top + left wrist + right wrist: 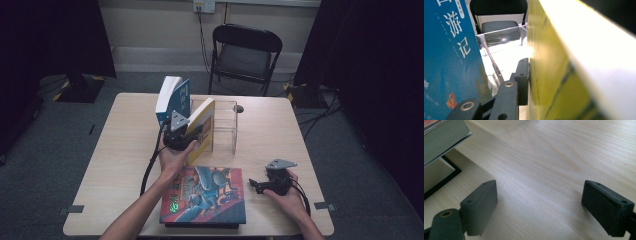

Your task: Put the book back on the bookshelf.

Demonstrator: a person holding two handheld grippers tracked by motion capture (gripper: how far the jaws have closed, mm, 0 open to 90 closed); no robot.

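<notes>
Left gripper (pixel 186 131) clamping yellow book (pixel 202 129) beside blue book (pixel 172 99); right gripper (pixel 260 186) jaws apart, over table (pixel 125 150)

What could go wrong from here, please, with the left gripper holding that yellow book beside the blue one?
The yellow book is tilted in the left gripper, so it could slip out or twist. The blue book leans close beside it and could be knocked over. The clear box might shift if a book hits its wall.

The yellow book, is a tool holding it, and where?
Yes. The left tool grips the yellow book by its lower near edge, tilted beside the blue book. The right tool is open, holding nothing.
</notes>
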